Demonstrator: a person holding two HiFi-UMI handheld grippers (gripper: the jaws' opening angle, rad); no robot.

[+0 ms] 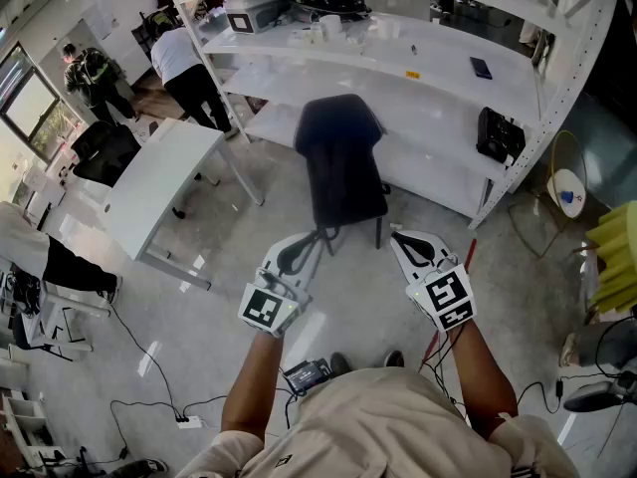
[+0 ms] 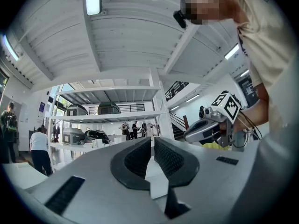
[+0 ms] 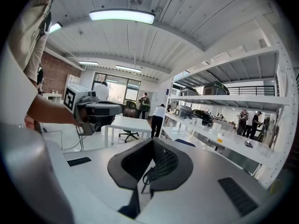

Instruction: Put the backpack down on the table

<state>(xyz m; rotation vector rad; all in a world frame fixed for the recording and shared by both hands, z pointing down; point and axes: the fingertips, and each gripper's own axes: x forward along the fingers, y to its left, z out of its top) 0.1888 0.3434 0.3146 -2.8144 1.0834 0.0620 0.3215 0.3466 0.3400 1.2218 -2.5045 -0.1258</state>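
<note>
A dark bulky shape, seemingly the backpack [image 1: 338,157], rests on a chair in front of the white shelving; I cannot separate bag from chair. My left gripper [image 1: 299,247] is held out level just short of it, jaws shut with nothing gripped. My right gripper [image 1: 403,237] is beside it, to the right of the chair, also shut and empty. In the left gripper view the pads [image 2: 153,146] meet, and the right gripper [image 2: 210,127] shows at the right. In the right gripper view the jaws [image 3: 152,148] are closed, and the white table [image 3: 128,123] stands beyond them.
The white table [image 1: 149,187] stands left of the chair. Long white shelves [image 1: 418,78] with helmets and small items run across the back. People stand at the far left [image 1: 184,68]. Cables and a power strip [image 1: 189,421] lie on the floor; yellow foam [image 1: 617,257] is at right.
</note>
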